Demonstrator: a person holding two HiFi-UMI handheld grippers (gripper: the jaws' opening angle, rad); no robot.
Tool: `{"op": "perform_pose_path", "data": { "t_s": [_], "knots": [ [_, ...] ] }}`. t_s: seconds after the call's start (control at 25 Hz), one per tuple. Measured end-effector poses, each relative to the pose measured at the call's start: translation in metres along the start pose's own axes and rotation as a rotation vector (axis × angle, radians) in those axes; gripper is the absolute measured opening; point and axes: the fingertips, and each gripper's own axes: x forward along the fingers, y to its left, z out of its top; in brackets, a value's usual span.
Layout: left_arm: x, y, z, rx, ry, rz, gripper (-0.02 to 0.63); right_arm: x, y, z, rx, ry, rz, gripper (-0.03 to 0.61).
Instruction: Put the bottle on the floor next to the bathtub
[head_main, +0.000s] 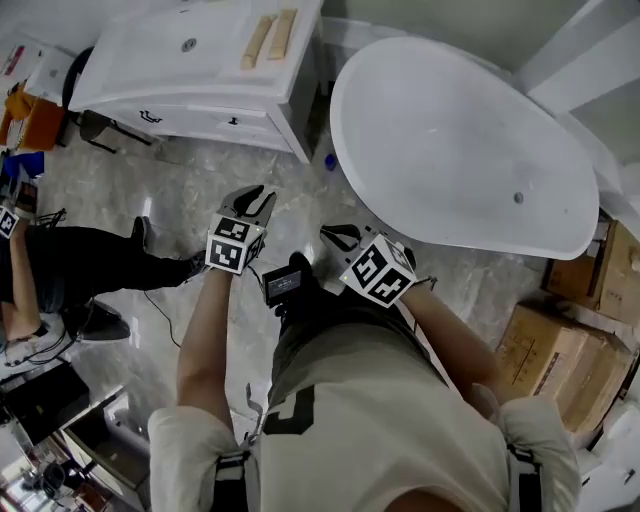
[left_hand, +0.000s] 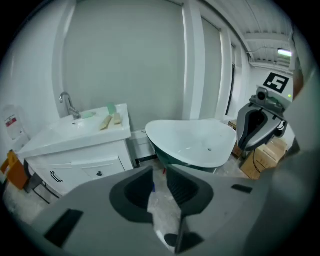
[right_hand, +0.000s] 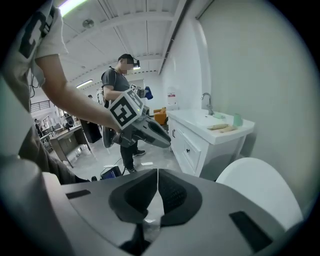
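A small blue-topped thing (head_main: 328, 160), apparently the bottle, stands on the floor between the white vanity (head_main: 200, 60) and the white bathtub (head_main: 460, 150). In the left gripper view a bit of blue (left_hand: 153, 187) shows through the jaw gap, near the tub's base. My left gripper (head_main: 248, 205) hovers over the floor short of it, its jaws a narrow way apart with nothing between them (left_hand: 160, 187). My right gripper (head_main: 340, 238) hangs beside the tub's near rim, jaws together and empty (right_hand: 158, 192). Each gripper sees the other: the left gripper (right_hand: 166, 142), the right gripper (left_hand: 246, 144).
A seated person's legs (head_main: 90, 260) stretch across the floor at the left, with a cable nearby. A standing person (right_hand: 120, 90) is behind. Cardboard boxes (head_main: 560, 350) are stacked right of the tub. The vanity (left_hand: 75, 145) carries a tap and small items.
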Motion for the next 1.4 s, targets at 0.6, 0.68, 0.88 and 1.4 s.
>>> {"op": "perform_pose_path", "data": {
  "t_s": [0.6, 0.68, 0.88, 1.4],
  "knots": [
    [-0.113, -0.097, 0.084, 0.053, -0.267, 0.045, 0.057, -0.070, 0.019, 0.057, 0.066, -0.218, 0.003, 0.028],
    [-0.121, -0.098, 0.089, 0.031, -0.299, 0.055, 0.057, -0.074, 0.019, 0.068, 0.049, -0.235, 0.016, 0.028],
    [-0.137, -0.100, 0.081, -0.009, -0.315, 0.097, 0.057, -0.070, 0.032, 0.069, 0.051, -0.218, 0.068, 0.028],
    [-0.152, -0.106, 0.068, 0.095, -0.268, 0.021, 0.057, -0.052, 0.051, 0.073, 0.177, -0.213, 0.059, 0.028]
  ]
}}
